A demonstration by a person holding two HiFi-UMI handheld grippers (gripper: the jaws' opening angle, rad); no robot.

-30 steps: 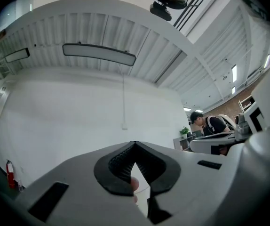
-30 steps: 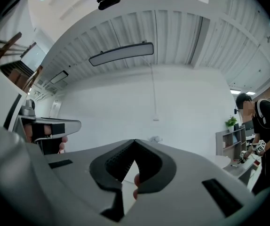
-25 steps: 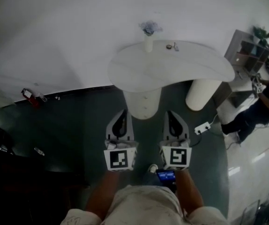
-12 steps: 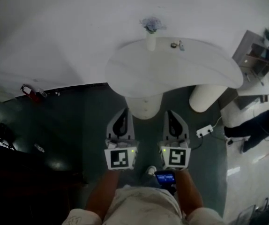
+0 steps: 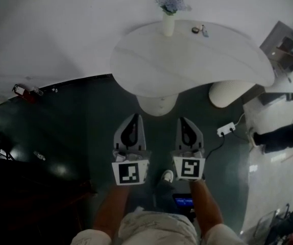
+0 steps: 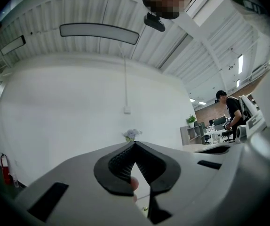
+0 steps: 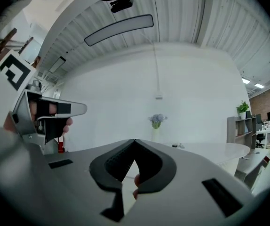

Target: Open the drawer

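No drawer shows in any view. In the head view my left gripper and right gripper are held side by side and level, pointing at the round pedestal of a white curved table. Both have their jaws shut with nothing between the pads. In the left gripper view the left gripper has its tips meeting, with the table's vase of flowers just beyond. The right gripper view shows the right gripper closed the same way, the vase and table top ahead.
A vase of flowers and small items stand on the table's far side. A second pedestal, a power strip with its cord, a shelf and a person are at right. A fire extinguisher is by the left wall.
Both grippers have come forward and down towards the table pedestal, still shut. The table sits higher and larger in view. The person at right has slipped mostly out of frame.
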